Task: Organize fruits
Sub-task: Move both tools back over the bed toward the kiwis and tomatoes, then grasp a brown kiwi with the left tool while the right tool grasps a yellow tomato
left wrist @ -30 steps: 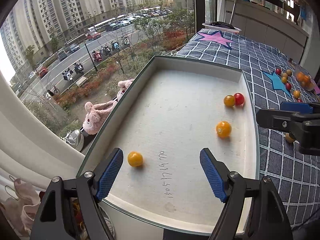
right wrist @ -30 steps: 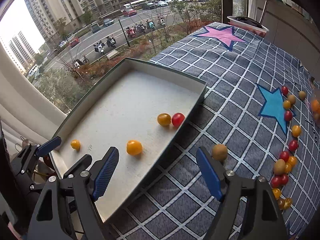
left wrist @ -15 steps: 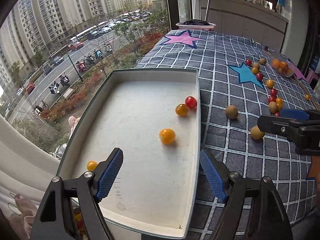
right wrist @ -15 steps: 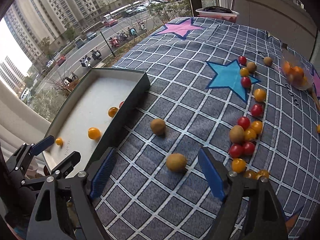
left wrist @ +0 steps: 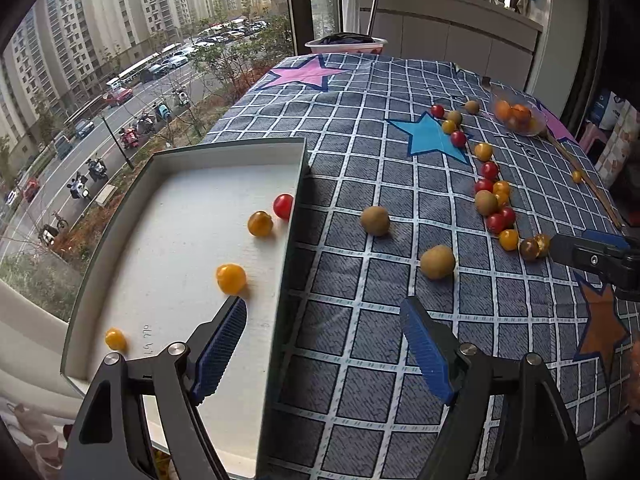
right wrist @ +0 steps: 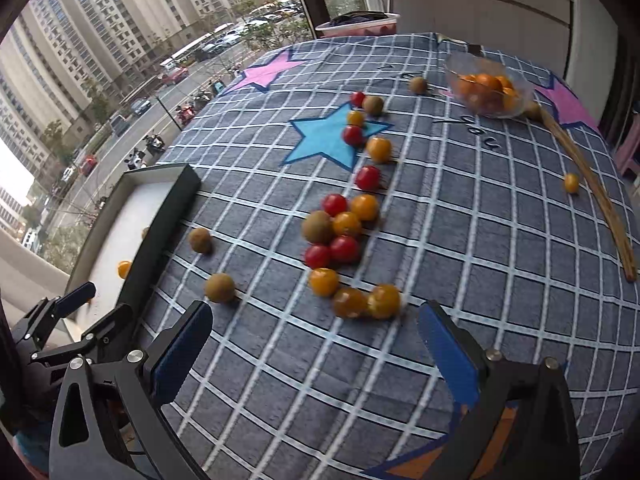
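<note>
Both sets of tongs have swung away from the white tray (left wrist: 120,248) toward the checked tablecloth (left wrist: 360,380), and both are empty with jaws spread wide. A second ago the left tongs (left wrist: 324,344) sat squarely over the tray; now the tray's right wall runs up between their fingertips, so the tray lies ahead and to their left and the cloth to their right. Four small fruits already rest in the tray: a red tomato (left wrist: 283,206) against the right wall, an orange one (left wrist: 260,223) just beside it, a yellow-orange one (left wrist: 231,278) just ahead of the left blue pad, and a small one (left wrist: 115,339) to the far left.

Two brown round fruits lie loose on the cloth ahead of the left tongs, one nearer (left wrist: 437,262), one farther (left wrist: 375,221).

The right tongs (right wrist: 316,344) now face the main cluster of fruit (right wrist: 340,236), where earlier they looked at the tray. A pair of orange fruits (right wrist: 366,302) sits just ahead, between the open fingers. A clear bowl of oranges (right wrist: 486,88) stands far ahead (a wooden stick lies to its right).

The swing suggests a fresh pick-up is starting; most fruit is not yet sorted.
</note>
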`<control>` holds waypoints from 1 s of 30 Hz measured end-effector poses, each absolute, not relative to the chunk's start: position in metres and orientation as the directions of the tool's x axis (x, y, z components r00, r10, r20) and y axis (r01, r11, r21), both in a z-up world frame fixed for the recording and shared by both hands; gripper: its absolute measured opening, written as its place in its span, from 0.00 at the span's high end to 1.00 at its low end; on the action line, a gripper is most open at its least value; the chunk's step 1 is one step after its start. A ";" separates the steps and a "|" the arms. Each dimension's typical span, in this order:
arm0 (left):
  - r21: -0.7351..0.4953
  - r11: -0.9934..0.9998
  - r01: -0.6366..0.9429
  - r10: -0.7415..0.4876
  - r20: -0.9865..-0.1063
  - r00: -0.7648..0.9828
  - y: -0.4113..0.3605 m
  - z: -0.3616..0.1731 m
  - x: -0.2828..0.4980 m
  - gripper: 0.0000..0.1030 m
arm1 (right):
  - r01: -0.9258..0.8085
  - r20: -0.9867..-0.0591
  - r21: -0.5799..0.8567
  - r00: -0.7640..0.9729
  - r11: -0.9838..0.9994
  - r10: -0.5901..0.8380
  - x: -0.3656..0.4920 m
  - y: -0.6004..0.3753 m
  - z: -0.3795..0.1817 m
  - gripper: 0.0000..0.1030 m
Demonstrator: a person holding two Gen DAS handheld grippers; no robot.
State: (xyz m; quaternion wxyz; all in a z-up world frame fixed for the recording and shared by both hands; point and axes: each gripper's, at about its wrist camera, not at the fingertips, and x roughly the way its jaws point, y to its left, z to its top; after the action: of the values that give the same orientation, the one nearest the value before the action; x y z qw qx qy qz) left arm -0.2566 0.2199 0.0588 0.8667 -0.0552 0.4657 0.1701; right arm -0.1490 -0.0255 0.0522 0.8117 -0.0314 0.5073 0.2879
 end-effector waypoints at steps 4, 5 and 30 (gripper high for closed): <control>0.075 0.945 -0.318 0.235 -0.833 0.501 0.205 0.049 -0.245 0.22 | -0.457 -0.860 0.214 0.331 0.863 0.389 -0.146 -0.048 0.039 0.01; 0.075 0.946 -0.315 0.232 -0.836 0.497 0.202 0.047 -0.242 0.22 | -0.449 -0.863 0.214 0.330 0.868 0.383 -0.145 -0.052 0.036 0.01; 0.101 0.967 -0.234 0.206 -0.848 0.489 0.165 0.013 -0.189 0.23 | -0.559 -0.854 0.076 0.390 0.825 0.343 -0.138 -0.033 0.012 0.35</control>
State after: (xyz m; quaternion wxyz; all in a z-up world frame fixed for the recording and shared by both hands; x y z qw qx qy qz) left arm -0.1892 0.1648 0.0128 0.8626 -0.0139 0.4893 0.1276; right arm -0.1382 -0.0330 0.0123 0.8261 -0.1126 0.4799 0.2732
